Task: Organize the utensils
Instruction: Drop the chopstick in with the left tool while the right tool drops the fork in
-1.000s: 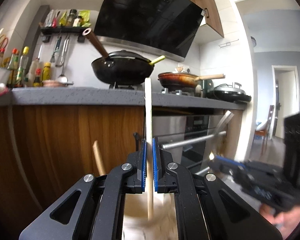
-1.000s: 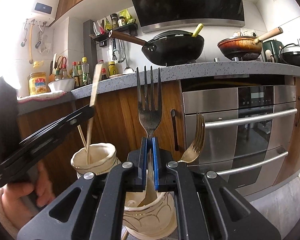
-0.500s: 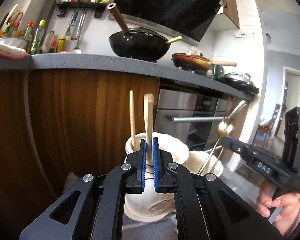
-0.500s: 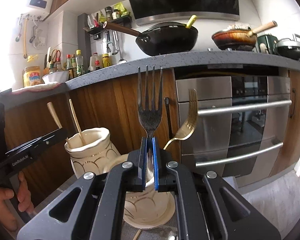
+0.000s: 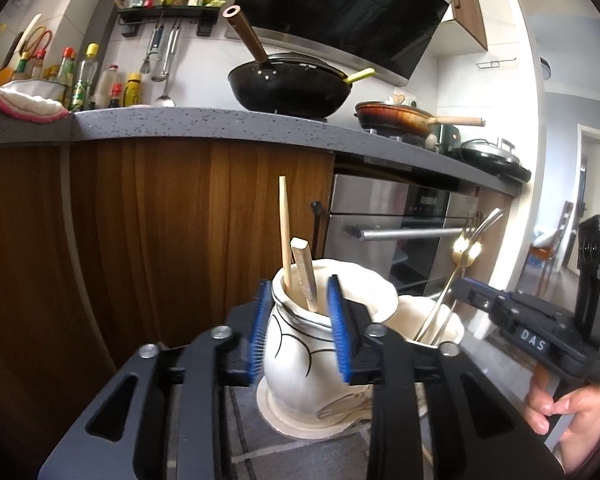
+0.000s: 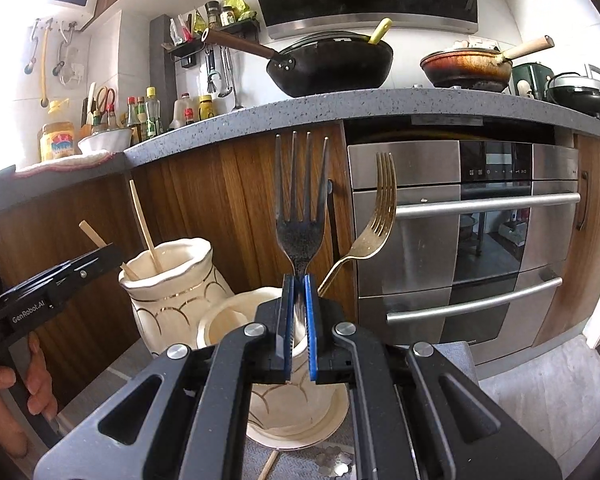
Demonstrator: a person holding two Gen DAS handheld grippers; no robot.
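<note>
In the left wrist view my left gripper (image 5: 299, 320) is over the mouth of a cream vase (image 5: 296, 364), and its jaws are opening. A flat wooden stick (image 5: 305, 272) leans free between the pads in the vase, next to a thin chopstick (image 5: 285, 232). My right gripper (image 6: 299, 304) is shut on the neck of a dark metal fork (image 6: 300, 208), held upright above a second cream vase (image 6: 236, 320). A gold fork (image 6: 374, 220) stands in that second vase. The left gripper's fingers (image 6: 100, 256) show beside the first vase (image 6: 168, 280).
Both vases stand on pale saucers (image 5: 284, 420) on a grey surface. Behind them are a wooden cabinet front (image 6: 228, 208) and a steel oven (image 6: 460, 240) with bar handles. Above, a grey counter (image 5: 220, 124) carries a black wok, a pan and bottles.
My left gripper came down to the vase with the wooden stick, then its jaws parted and let the stick go. The right gripper kept the fork and barely moved.
</note>
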